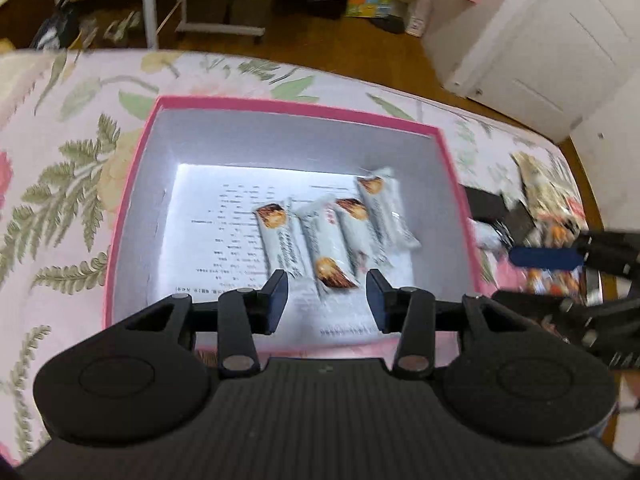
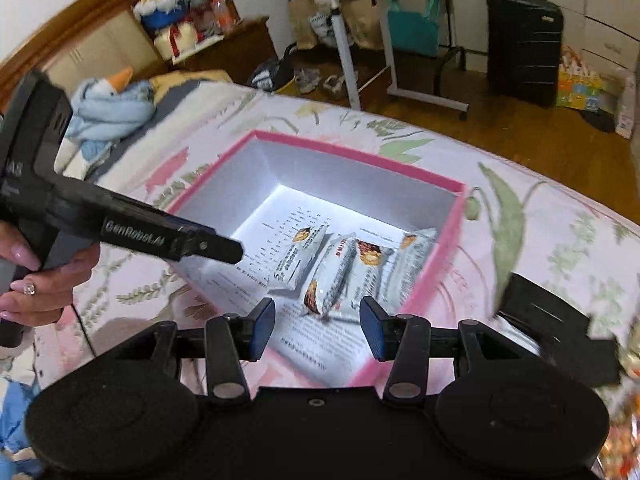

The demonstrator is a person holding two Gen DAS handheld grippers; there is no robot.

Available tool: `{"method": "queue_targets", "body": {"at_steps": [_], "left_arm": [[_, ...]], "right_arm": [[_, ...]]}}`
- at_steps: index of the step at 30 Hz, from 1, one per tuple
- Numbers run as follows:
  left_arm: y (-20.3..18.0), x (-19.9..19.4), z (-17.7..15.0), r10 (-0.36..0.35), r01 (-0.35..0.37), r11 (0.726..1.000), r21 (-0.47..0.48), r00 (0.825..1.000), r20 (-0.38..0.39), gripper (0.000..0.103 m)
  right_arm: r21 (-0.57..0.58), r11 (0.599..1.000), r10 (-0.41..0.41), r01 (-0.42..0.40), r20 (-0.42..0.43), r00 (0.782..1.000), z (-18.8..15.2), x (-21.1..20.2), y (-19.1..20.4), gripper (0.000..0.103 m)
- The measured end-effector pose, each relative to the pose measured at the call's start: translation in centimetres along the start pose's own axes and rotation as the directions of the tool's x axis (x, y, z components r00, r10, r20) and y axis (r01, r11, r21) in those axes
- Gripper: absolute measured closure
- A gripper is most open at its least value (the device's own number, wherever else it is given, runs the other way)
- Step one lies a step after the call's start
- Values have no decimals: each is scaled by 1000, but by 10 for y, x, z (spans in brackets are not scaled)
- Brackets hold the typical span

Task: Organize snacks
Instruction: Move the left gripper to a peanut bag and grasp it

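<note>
From the left wrist, we see our left gripper [image 1: 327,300] with its fingers spread apart and nothing between them, hovering over the near edge of the pink box [image 1: 132,184]. Straight ahead of the fingers, on the printed sheet [image 1: 236,220] that lines the box floor, four white snack packets [image 1: 336,236] lie side by side, their ends close together or overlapping. Off to our right, outside the box wall, the right gripper [image 1: 544,258] shows blurred above a heap of orange-printed snack bags [image 1: 556,216] on the floral bedspread [image 1: 60,160].

From the right wrist, our right gripper [image 2: 318,322] also stands with fingers apart and empty, above the box's near corner [image 2: 424,280]. The same packets [image 2: 340,268] lie just ahead of its fingertips. To our left, a hand [image 2: 40,276] grips the left gripper [image 2: 224,249], whose fingers reach over the box's left rim.
</note>
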State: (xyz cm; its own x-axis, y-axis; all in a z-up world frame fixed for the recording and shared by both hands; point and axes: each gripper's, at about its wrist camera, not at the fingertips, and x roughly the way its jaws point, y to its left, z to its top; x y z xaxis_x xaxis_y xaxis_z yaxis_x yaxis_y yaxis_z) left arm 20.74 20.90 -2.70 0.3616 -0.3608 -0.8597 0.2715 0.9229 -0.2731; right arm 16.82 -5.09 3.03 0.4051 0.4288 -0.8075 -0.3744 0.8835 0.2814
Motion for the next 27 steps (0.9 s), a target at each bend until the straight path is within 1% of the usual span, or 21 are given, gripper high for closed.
{"method": "queue_targets", "body": {"at_steps": [4, 6, 9, 12, 14, 17, 20, 22, 23, 25, 27], "left_arm": [[-33, -29, -9, -19, 18, 996, 82, 1000, 8, 61], [-51, -41, -12, -27, 26, 991, 134, 1000, 11, 58], [-78, -52, -16, -43, 40, 977, 209, 999, 5, 55], [-104, -54, -21, -73, 68, 965, 252, 997, 12, 50], [-122, -46, -25, -95, 92, 958, 273, 995, -2, 50], [-146, -26, -32, -122, 130, 948, 290, 992, -45, 49], [-167, -1, -40, -157, 175, 946, 274, 984, -87, 49], [-178, 17, -46, -194, 217, 945, 245, 974, -116, 50], [-184, 26, -49, -214, 236, 947, 220, 970, -118, 52], [-202, 45, -57, -226, 237, 950, 202, 971, -75, 52], [-219, 66, -63, -232, 245, 948, 201, 969, -86, 52]], "right_arm": [[22, 1000, 0, 0, 16, 1000, -10, -42, -6, 50], [37, 999, -3, 2, 20, 1000, -15, -61, -11, 50], [54, 998, -31, 31, 13, 999, -27, -89, -21, 50], [56, 996, -64, 63, 8, 998, -43, -116, -34, 47], [71, 994, -85, 84, 3, 996, -56, -128, -46, 47], [103, 989, -104, 102, 6, 995, -76, -136, -66, 47], [152, 982, -118, 114, 17, 993, -100, -136, -91, 46], [178, 977, -121, 114, 24, 992, -115, -133, -105, 46], [185, 976, -121, 114, 28, 992, -123, -129, -115, 46], [184, 976, -122, 114, 29, 992, -140, -119, -137, 46], [217, 965, -153, 146, 17, 988, -156, -107, -163, 46]]}}
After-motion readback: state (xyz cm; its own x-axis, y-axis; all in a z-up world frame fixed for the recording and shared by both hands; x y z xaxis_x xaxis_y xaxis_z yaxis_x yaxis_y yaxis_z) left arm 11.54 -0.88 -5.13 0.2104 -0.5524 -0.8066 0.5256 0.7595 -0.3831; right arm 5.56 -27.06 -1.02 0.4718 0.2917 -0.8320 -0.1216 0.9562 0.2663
